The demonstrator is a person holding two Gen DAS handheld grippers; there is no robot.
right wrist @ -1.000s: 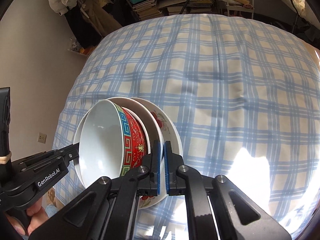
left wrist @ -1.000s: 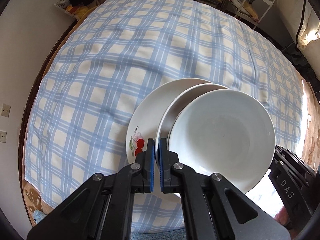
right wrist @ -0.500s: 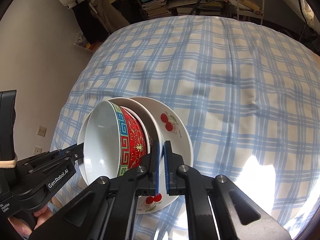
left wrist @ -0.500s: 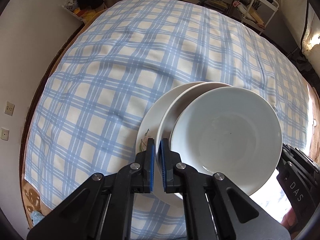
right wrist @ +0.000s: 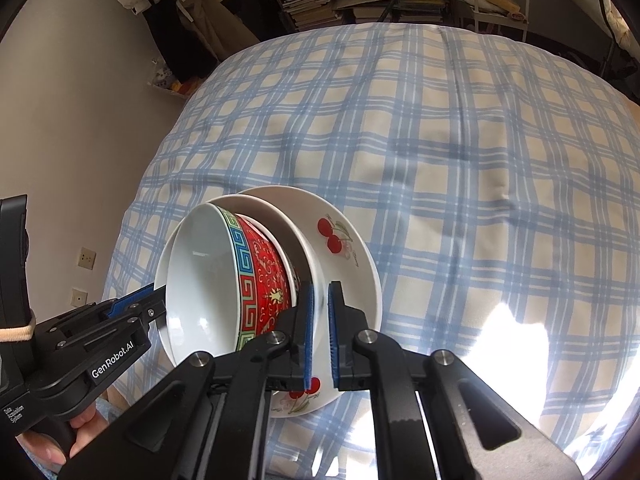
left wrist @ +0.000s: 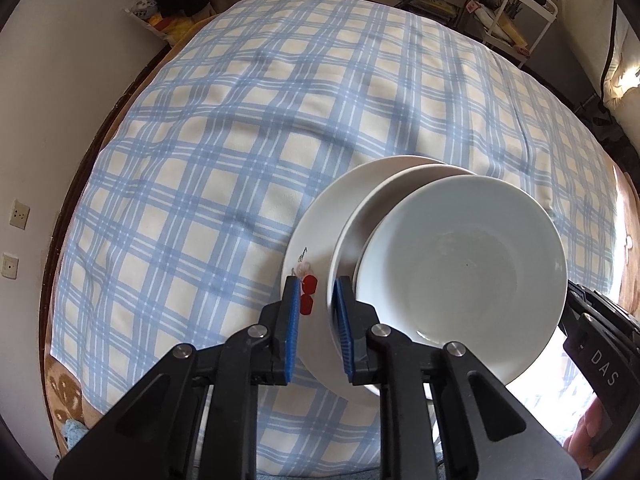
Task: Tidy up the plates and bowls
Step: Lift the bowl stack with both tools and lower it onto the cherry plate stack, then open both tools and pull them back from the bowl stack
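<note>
On the blue-checked bed (left wrist: 208, 184), near its front edge, sits the stack: a cherry-printed plate (left wrist: 316, 248) at the bottom, a plain white plate (left wrist: 352, 240) on it, and a red patterned bowl (right wrist: 260, 280) nested on top. The left hand-held gripper (left wrist: 317, 328) has just been opening; its blue pads stand apart, the rims of the plates between them but no longer pinched. The right hand-held gripper (right wrist: 319, 336) looks clamped on the white plate's rim on the other side (its pads are almost together).

The step in hand seems to be letting go of the set-down stack. To do it well, the left should back straight off without nudging a rim, and the right should release gently, since the soft bedding may let the bowl tilt.
</note>
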